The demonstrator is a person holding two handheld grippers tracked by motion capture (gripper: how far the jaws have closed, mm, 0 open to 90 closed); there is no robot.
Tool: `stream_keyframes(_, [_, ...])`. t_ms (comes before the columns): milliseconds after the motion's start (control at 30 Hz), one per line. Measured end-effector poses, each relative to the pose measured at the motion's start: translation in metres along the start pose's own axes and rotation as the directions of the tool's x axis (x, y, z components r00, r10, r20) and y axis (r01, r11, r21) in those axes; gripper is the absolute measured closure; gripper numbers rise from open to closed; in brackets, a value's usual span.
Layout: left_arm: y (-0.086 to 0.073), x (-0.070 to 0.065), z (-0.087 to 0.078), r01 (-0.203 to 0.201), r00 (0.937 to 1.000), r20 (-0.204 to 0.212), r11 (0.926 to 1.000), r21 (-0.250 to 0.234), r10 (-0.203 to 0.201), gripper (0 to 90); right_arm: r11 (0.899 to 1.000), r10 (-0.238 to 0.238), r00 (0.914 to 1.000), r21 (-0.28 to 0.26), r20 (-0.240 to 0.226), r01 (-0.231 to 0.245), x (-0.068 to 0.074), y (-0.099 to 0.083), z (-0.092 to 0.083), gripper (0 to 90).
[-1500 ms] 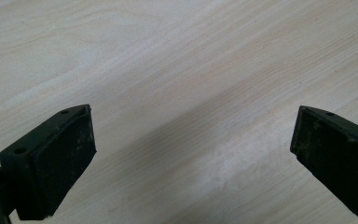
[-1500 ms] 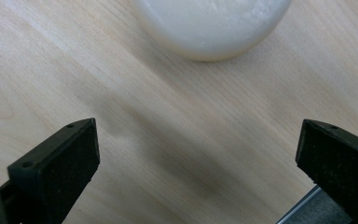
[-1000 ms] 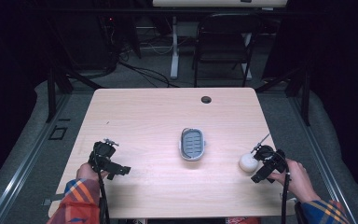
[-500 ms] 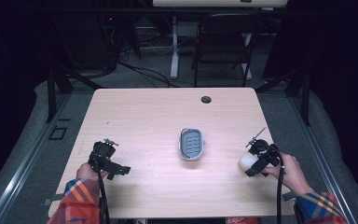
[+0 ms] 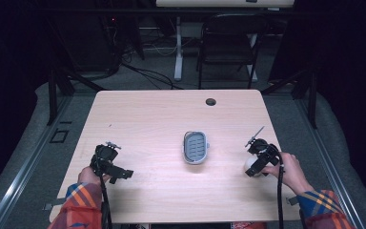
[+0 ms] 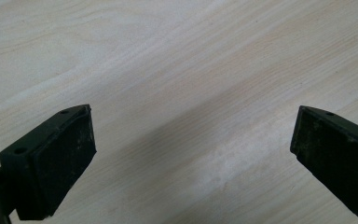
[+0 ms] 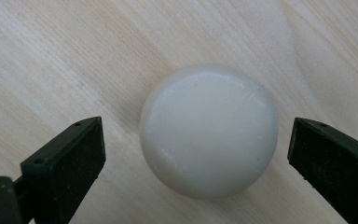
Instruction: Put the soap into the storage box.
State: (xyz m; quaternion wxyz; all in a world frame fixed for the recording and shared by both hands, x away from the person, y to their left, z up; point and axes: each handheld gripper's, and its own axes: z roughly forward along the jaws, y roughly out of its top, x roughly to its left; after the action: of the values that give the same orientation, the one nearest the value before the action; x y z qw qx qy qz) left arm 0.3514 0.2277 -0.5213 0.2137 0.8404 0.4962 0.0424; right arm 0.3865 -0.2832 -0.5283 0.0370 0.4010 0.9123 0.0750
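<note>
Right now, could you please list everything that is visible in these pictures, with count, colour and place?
Table: one, light wood, centre of the high view.
Cable hole: one, dark, near the table's far edge.
Soap dish: one, grey, ribbed inside, middle of the table.
Soap bar: one, white, rounded, on the table near its right edge, between the right gripper's jaws but not touched by them.
Chair: one, black, on the floor beyond the table.
Left gripper: one, black, jaws open over bare wood, front left of the table.
Right gripper: one, black, jaws just been closing around the soap bar, gaps on both sides.
Sleeves: two, orange-blue plaid, bottom corners.
</note>
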Motion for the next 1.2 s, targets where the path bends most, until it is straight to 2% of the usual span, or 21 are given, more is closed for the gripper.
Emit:
stream_keyframes(133, [0.0, 0.0, 0.0, 0.004, 1.0, 0.001, 1.0, 0.0, -0.004, 0.0, 1.0, 0.007, 1.0, -0.001, 0.001, -0.007, 0.0, 0.003, 0.003, 5.8])
stream_keyframes(200, [0.0, 0.0, 0.0, 0.004, 1.0, 0.002, 1.0, -0.001, -0.004, 0.0, 0.999, -0.022, 0.9998, 0.037, 0.003, 0.021, -0.001, 0.006, 0.002, 5.5])
stream_keyframes(267, [0.0, 0.0, 0.0, 0.004, 1.0, 0.002, 1.0, 0.0, -0.004, 0.0, 1.0, -0.007, 1.0, 0.018, 0.001, 0.007, 0.0, 0.006, 0.005, 4.1])
stream_keyframes(300, [0.0, 0.0, 0.0, 0.004, 1.0, 0.002, 1.0, -0.001, -0.004, 0.0, 0.999, -0.025, 0.9996, 0.035, 0.016, 0.024, 0.0, 0.007, 0.003, 3.3])
stream_keyframes(333, [0.0, 0.0, 0.0, 0.004, 1.0, 0.002, 1.0, -0.001, -0.004, 0.0, 1.0, -0.013, 0.9999, 0.029, 0.002, 0.013, 0.0, 0.008, 0.005, 3.2])
stream_keyframes(433, [0.0, 0.0, 0.0, 0.0, 1.0, 0.001, 1.0, 0.0, 0.0, 0.0, 0.998, -0.029, 0.9996, 0.05, 0.005, 0.029, -0.001, 0.009, 0.005, 4.0])
stream_keyframes(567, [0.0, 0.0, 0.0, 0.0, 1.0, 0.001, 1.0, 0.0, 0.0, 0.0, 0.998, -0.03, 0.9995, 0.054, 0.0, 0.03, 0.0, 0.009, 0.006, 8.2])
stream_keyframes(600, [0.0, 0.0, 0.0, 0.003, 1.0, 0.002, 1.0, 0.0, -0.003, 0.0, 1.0, -0.005, 1.0, 0.026, -0.001, 0.005, 0.001, 0.008, 0.009, 9.3])
stream_keyframes(667, [0.0, 0.0, 0.0, 0.0, 1.0, 0.001, 1.0, 0.0, 0.0, 0.0, 0.998, -0.026, 0.9996, 0.055, 0.005, 0.026, 0.0, 0.009, 0.008, 12.4])
stream_keyframes(833, [0.0, 0.0, 0.0, 0.003, 1.0, 0.002, 1.0, 0.001, -0.003, 0.0, 0.997, -0.022, 0.9997, 0.068, 0.011, 0.021, -0.001, 0.009, 0.008, 15.3])
stream_keyframes(867, [0.0, 0.0, 0.0, 0.003, 1.0, 0.002, 1.0, 0.001, -0.003, 0.0, 0.998, -0.013, 0.9999, 0.057, 0.01, 0.012, 0.0, 0.009, 0.009, 15.1])
stream_keyframes(933, [0.0, 0.0, 0.0, 0.003, 1.0, 0.002, 1.0, 0.001, -0.003, 0.0, 0.998, -0.013, 0.9998, 0.061, 0.014, 0.012, -0.001, 0.009, 0.01, 16.5])
stream_keyframes(1000, [0.0, 0.0, 0.0, 0.002, 1.0, 0.002, 1.0, 0.003, -0.002, 0.0, 0.997, -0.035, 0.9992, 0.07, 0.019, 0.033, -0.002, 0.009, 0.01, 17.8])
stream_keyframes(1100, [0.0, 0.0, 0.001, -0.003, 1.0, 0.001, 1.0, 0.005, 0.003, 0.0, 0.996, -0.026, 0.9991, 0.081, 0.032, 0.023, -0.001, 0.009, 0.01, 23.3])
stream_keyframes(1200, [0.0, -0.001, 0.0, 0.0, 1.0, 0.002, 1.0, 0.004, 0.0, 0.0, 0.997, -0.022, 0.9988, 0.075, 0.043, 0.019, -0.001, 0.009, 0.011, 23.6])
